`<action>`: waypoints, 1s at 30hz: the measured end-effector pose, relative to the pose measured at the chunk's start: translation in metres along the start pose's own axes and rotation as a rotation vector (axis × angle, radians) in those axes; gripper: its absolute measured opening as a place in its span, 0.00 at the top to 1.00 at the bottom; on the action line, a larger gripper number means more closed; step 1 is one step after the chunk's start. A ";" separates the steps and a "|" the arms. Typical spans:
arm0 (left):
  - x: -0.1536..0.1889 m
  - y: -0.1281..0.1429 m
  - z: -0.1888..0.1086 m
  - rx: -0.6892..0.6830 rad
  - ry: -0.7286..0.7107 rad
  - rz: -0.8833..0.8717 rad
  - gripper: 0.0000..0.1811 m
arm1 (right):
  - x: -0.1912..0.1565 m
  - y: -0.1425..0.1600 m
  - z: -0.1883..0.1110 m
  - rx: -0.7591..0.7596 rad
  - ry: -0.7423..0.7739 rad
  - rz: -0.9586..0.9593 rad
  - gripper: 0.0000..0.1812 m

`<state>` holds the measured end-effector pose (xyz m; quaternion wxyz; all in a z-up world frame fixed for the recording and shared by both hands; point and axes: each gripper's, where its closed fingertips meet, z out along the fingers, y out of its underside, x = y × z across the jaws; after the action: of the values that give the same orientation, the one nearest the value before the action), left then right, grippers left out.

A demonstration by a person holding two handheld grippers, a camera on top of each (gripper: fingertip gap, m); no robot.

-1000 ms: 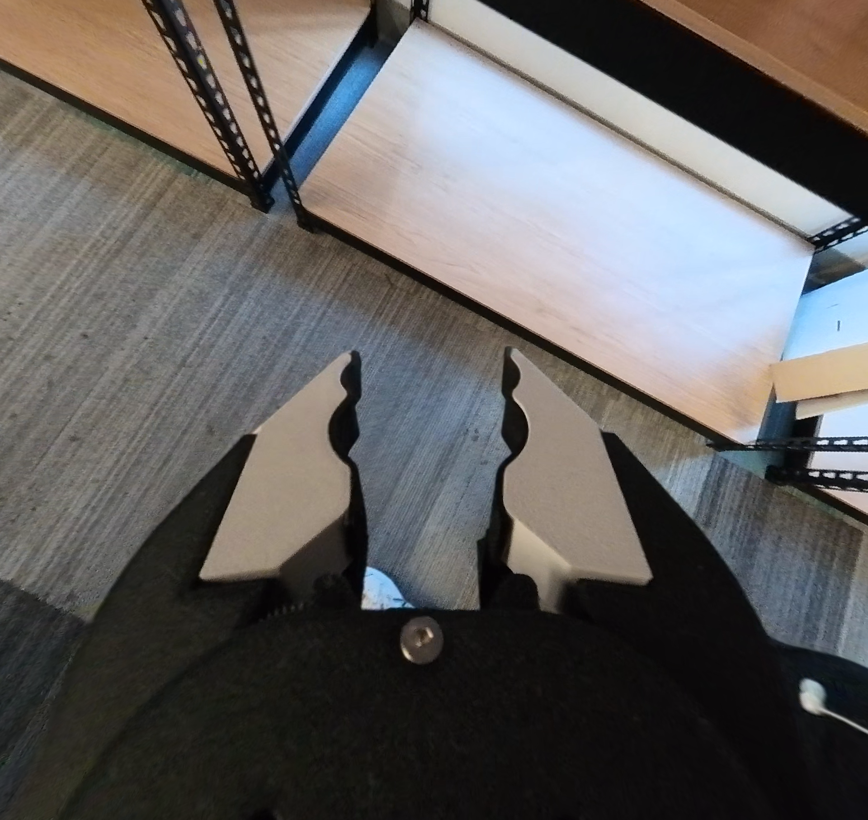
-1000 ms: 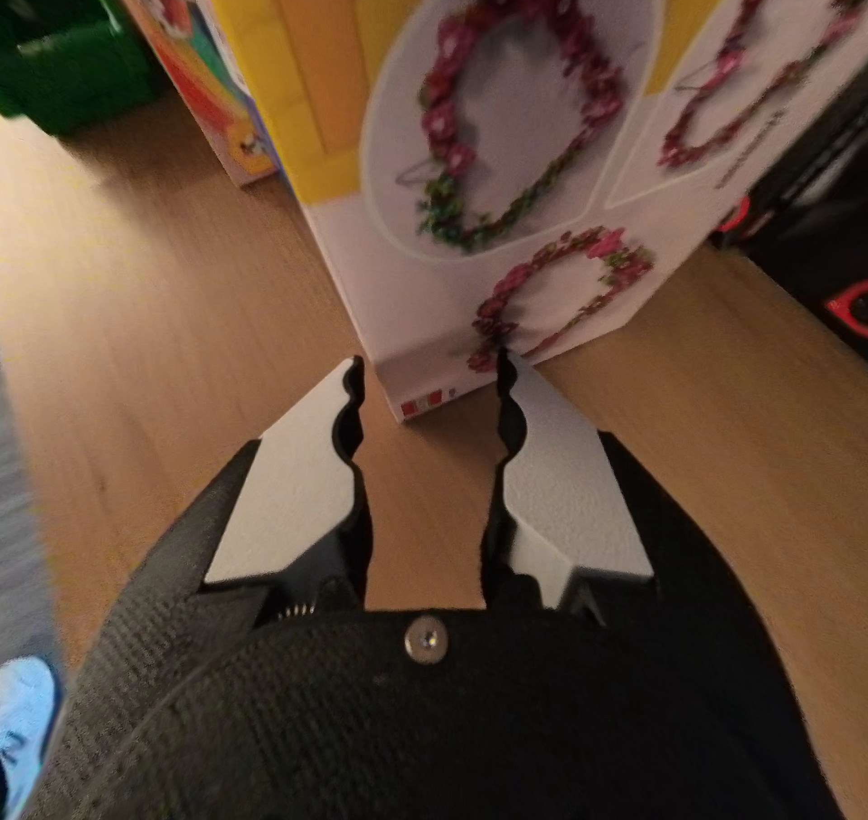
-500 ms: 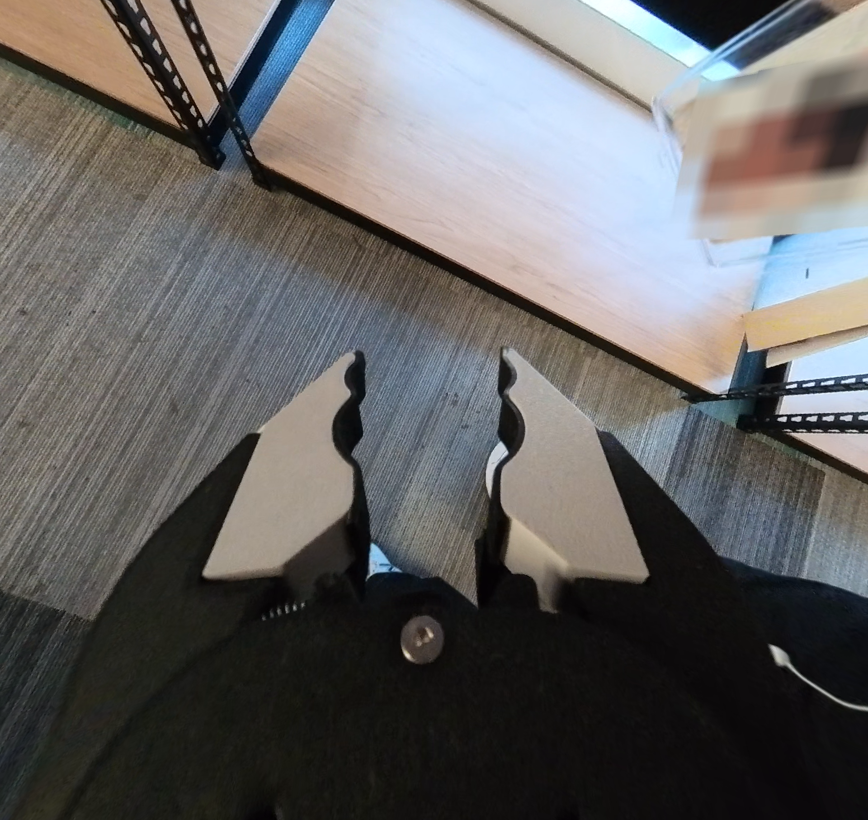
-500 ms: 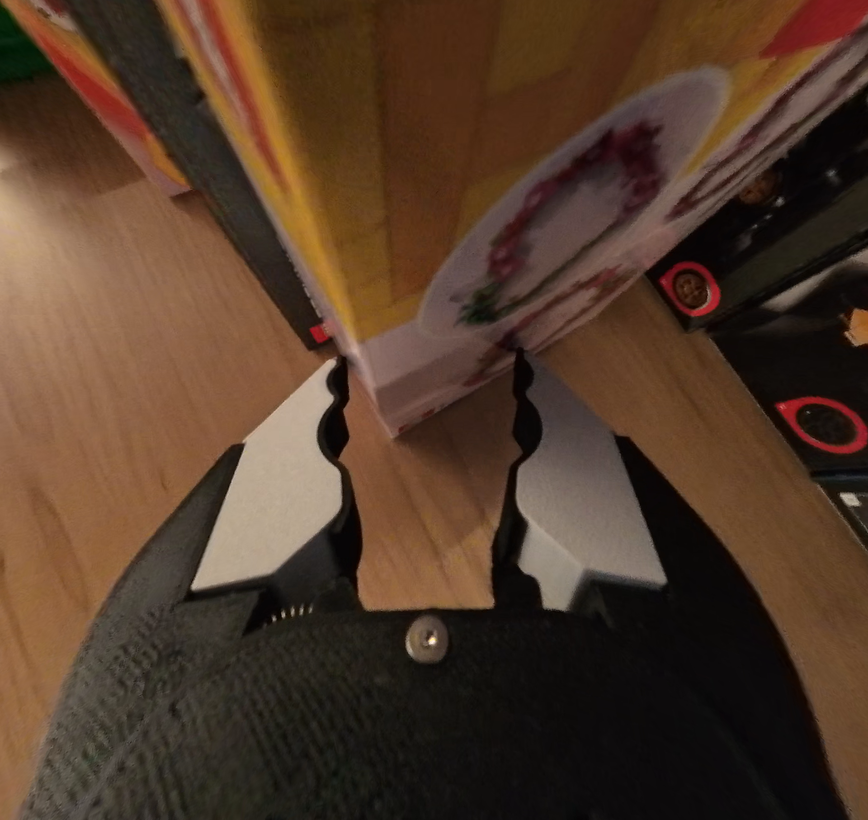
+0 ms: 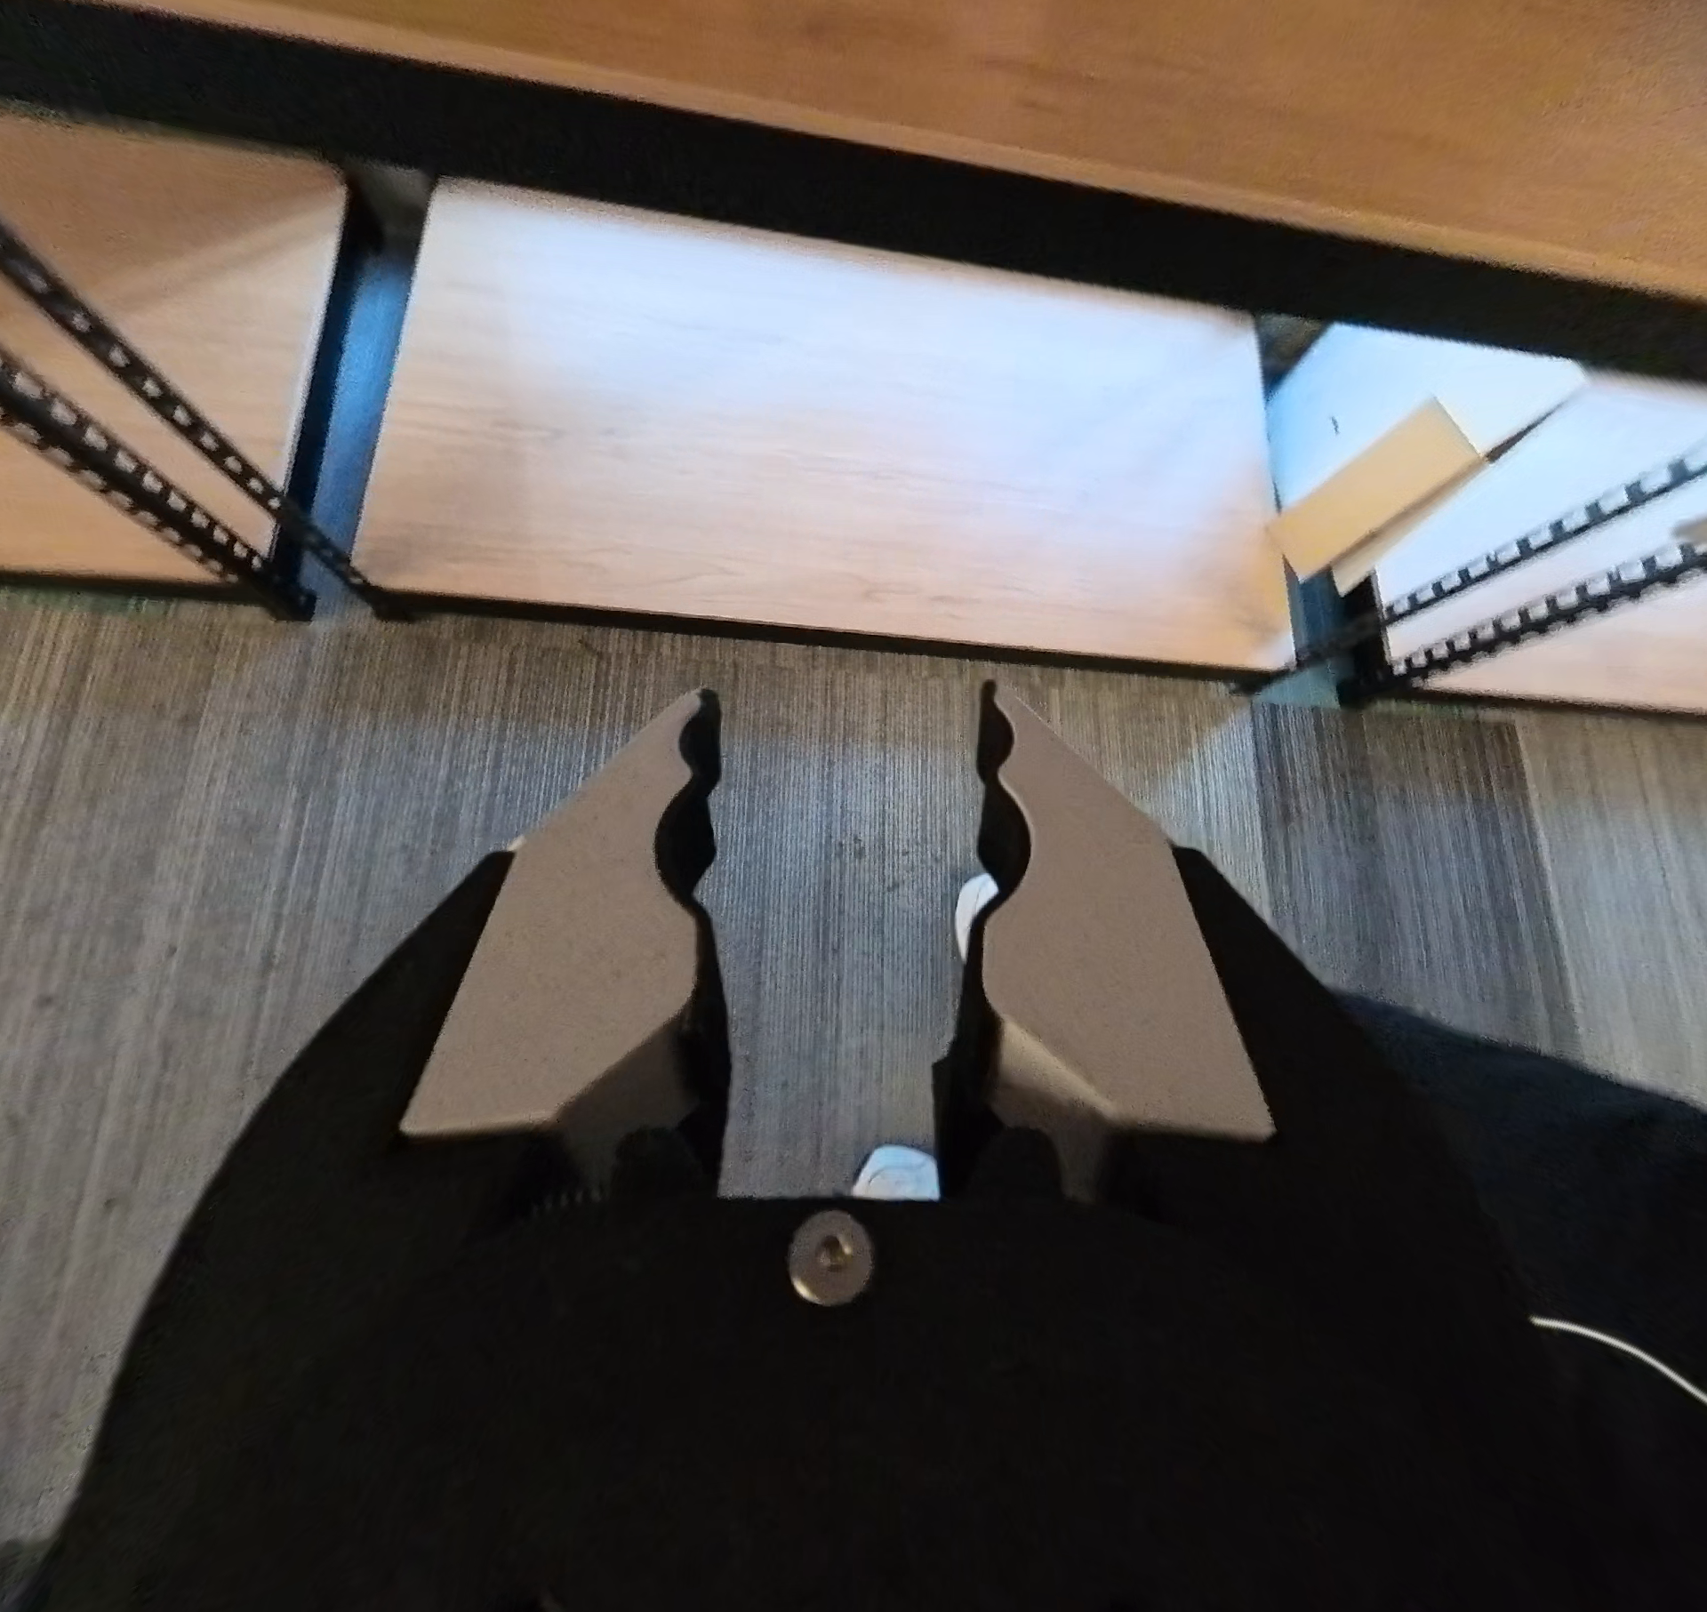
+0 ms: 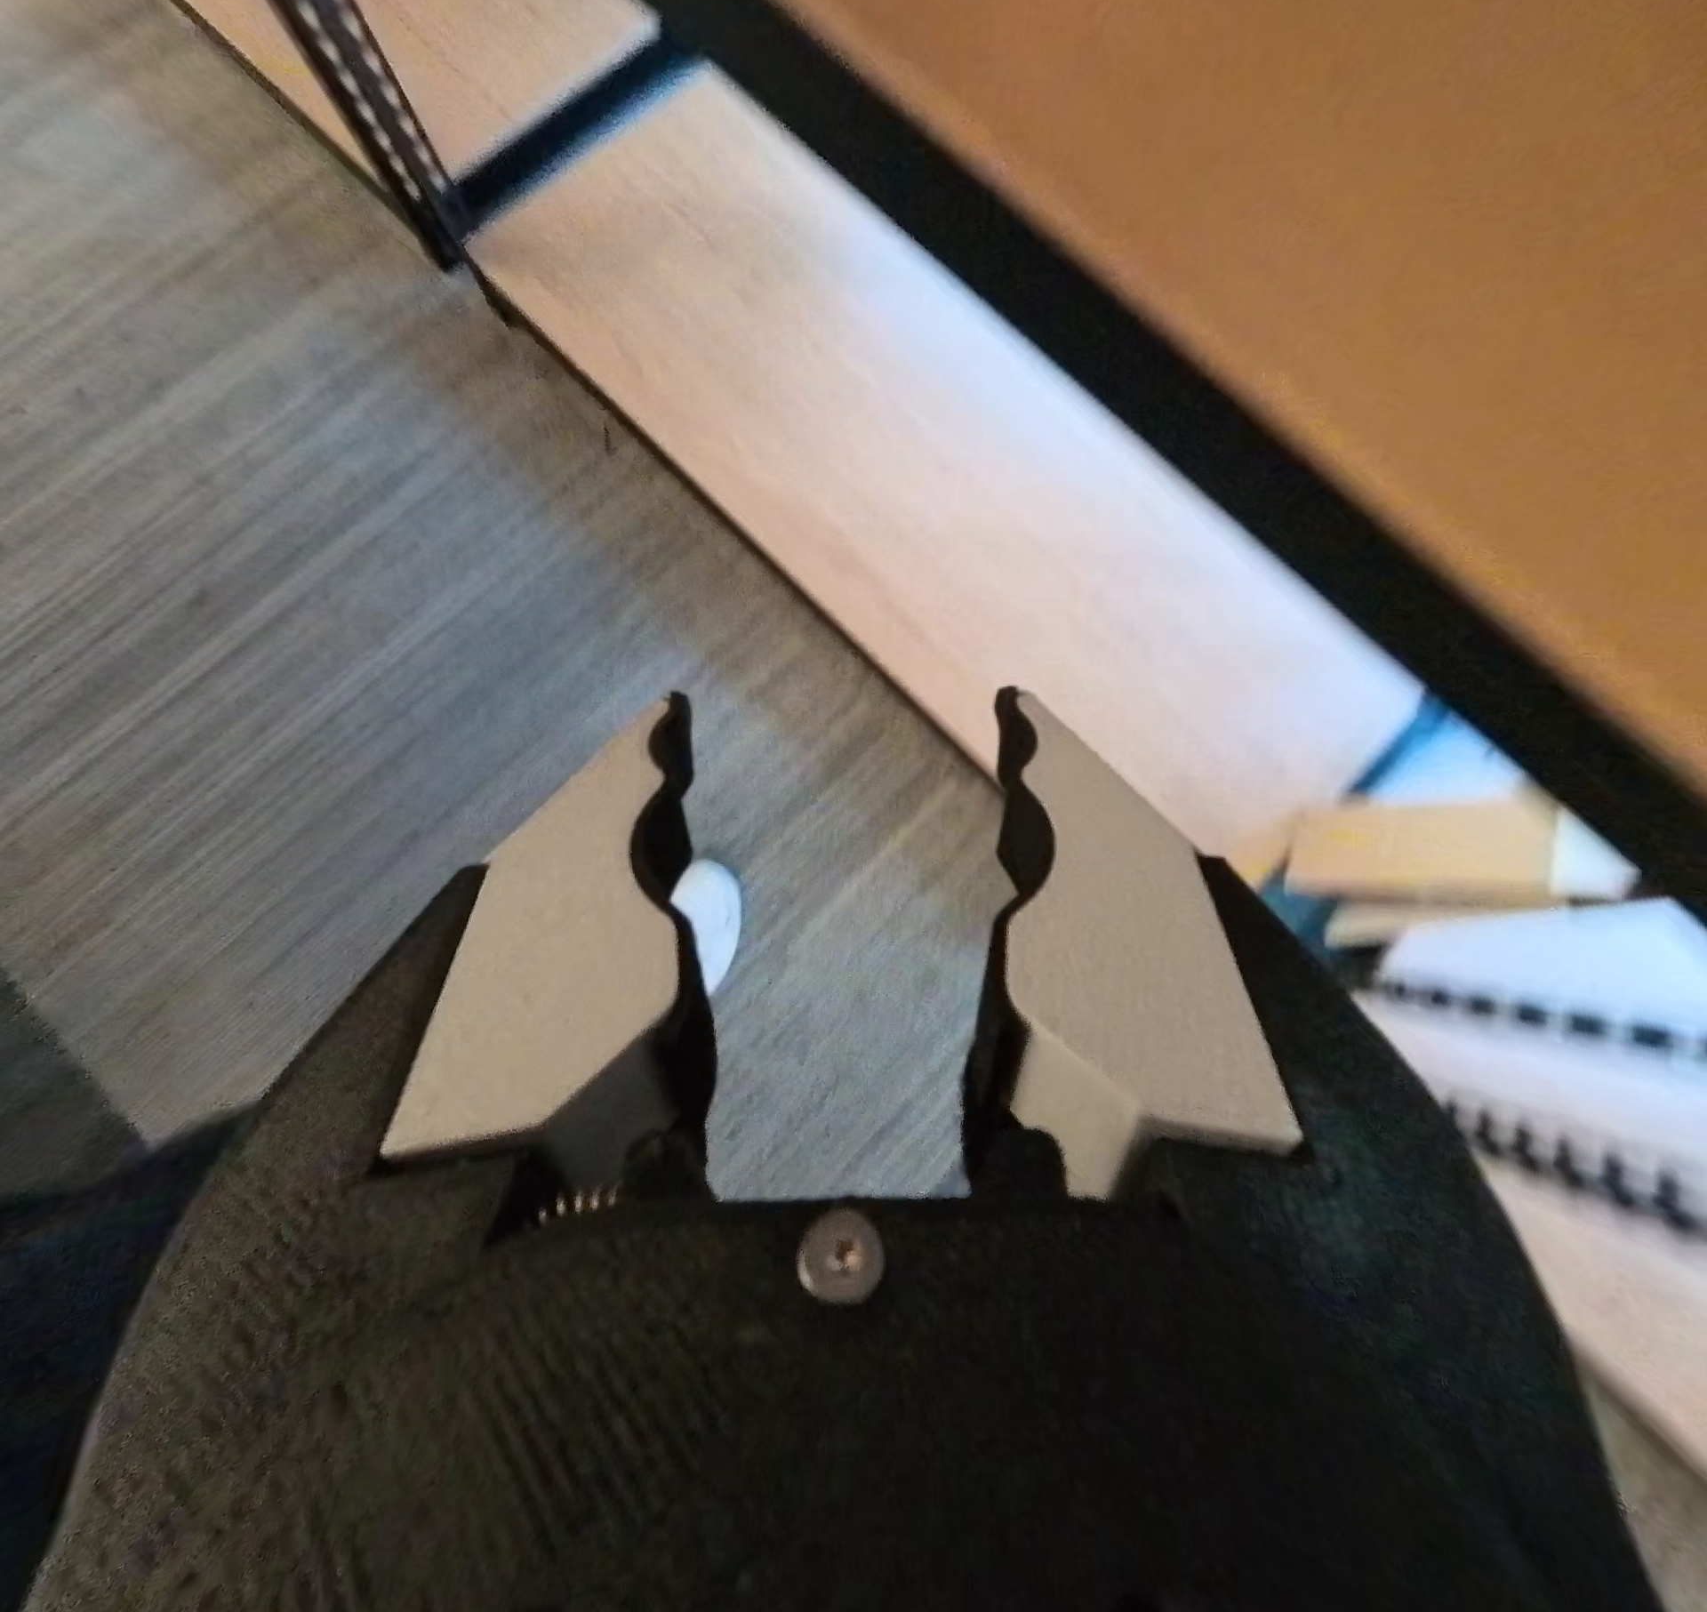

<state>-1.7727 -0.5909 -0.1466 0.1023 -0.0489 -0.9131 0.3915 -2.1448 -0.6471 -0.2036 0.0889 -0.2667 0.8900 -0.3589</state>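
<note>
My left gripper (image 5: 845,699) is open and empty. It hangs above the grey carpet (image 5: 231,829), pointing at the pale wooden bottom shelf (image 5: 813,450) of a black metal rack. My right gripper (image 6: 841,701) is open and empty too. It points down over the carpet (image 6: 231,505) beside the same low shelf (image 6: 877,422), with the upper wooden shelf (image 6: 1293,182) above it. A white shoe tip shows between the fingers in both views (image 5: 891,1172) (image 6: 711,912).
Black perforated rack posts (image 5: 139,459) stand at the left and right (image 5: 1524,551). White and tan cardboard boxes (image 5: 1376,478) lie on the neighbouring low shelf at the right. A dark trouser leg (image 5: 1524,1152) is at the lower right. The upper shelf's black edge (image 5: 831,173) overhangs.
The right gripper has pulled away from the yellow flower-printed box on the shelf and now points down at the carpet and bottom shelf. The left view has tilted up, and the blurred card is gone.
</note>
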 end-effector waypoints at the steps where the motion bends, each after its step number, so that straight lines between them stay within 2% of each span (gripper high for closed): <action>1: 0.006 -0.001 -0.004 -0.012 0.022 0.040 0.70 | -0.006 0.032 -0.028 -0.020 0.031 0.044 0.63; 4: 0.026 -0.003 -0.019 -0.055 0.069 0.138 0.70 | -0.010 0.114 -0.101 -0.055 0.150 0.232 0.64; 7: 0.053 -0.006 -0.029 -0.081 0.107 0.180 0.71 | -0.001 0.180 -0.157 -0.063 0.258 0.419 0.65; 13: 0.145 -0.012 -0.016 -0.119 0.176 0.267 0.71 | 0.042 0.281 -0.242 -0.068 0.416 0.651 0.69; 18: 0.241 -0.002 -0.003 -0.140 0.187 0.269 0.71 | 0.092 0.332 -0.304 -0.047 0.440 0.652 0.74; 25: 0.345 0.062 0.008 -0.220 0.102 0.121 0.72 | 0.171 0.395 -0.368 -0.104 0.303 0.524 0.76; 27: 0.367 0.073 0.004 -0.244 0.088 0.111 0.72 | 0.196 0.403 -0.381 -0.131 0.294 0.491 0.76; 30: 0.390 0.071 -0.007 -0.223 0.094 0.091 0.72 | 0.233 0.392 -0.384 -0.115 0.295 0.458 0.75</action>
<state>-2.1504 -0.4709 -0.1353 0.1209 -0.1196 -0.9420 0.2892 -2.6368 -0.3104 -0.1863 0.0220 -0.0081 0.9494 -0.3133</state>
